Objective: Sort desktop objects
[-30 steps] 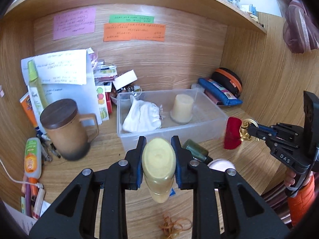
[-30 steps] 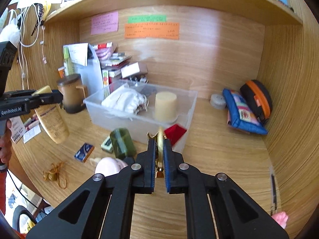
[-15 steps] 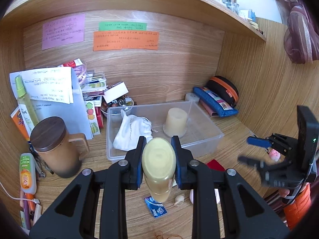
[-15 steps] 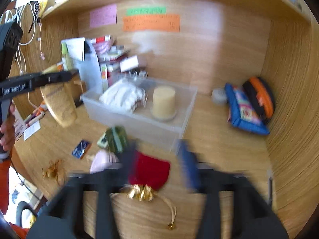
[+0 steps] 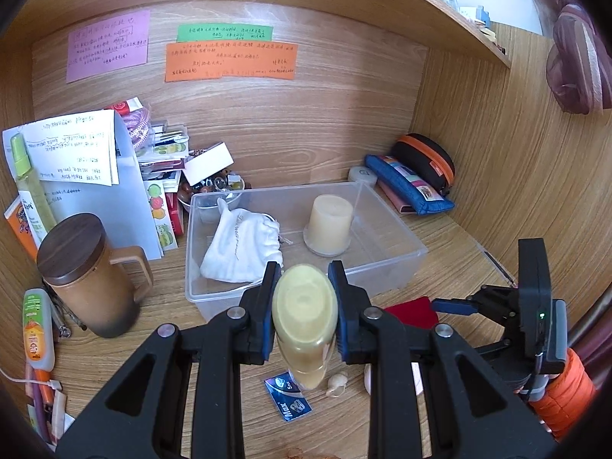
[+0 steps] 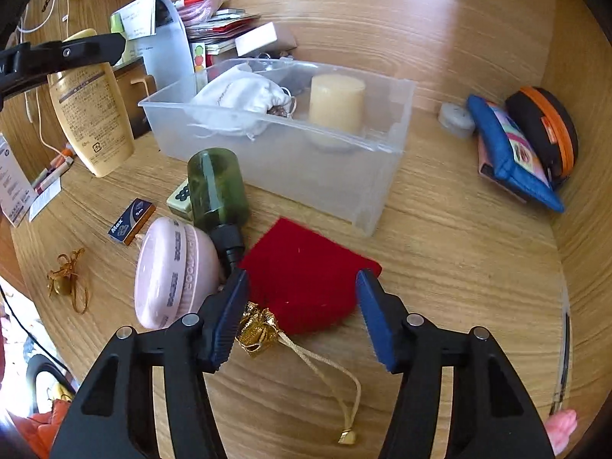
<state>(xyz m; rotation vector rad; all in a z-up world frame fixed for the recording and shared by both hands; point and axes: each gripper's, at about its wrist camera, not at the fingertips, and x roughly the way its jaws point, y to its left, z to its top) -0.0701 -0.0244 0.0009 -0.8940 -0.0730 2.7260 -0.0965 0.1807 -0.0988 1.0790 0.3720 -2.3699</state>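
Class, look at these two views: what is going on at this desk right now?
A person is sorting desk clutter with hand-held tongs. The left tongs are clamped on a yellow lotion bottle, held above the desk in front of the clear plastic bin. The right tongs are low over a red velvet pouch lying on the desk, their jaws closing with the pouch between them but not yet gripped. The bin already holds a white cloth bag and a candle.

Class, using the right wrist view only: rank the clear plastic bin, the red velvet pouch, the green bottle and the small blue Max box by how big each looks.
1. clear plastic bin
2. red velvet pouch, though it lies nearer the camera
3. green bottle
4. blue Max box
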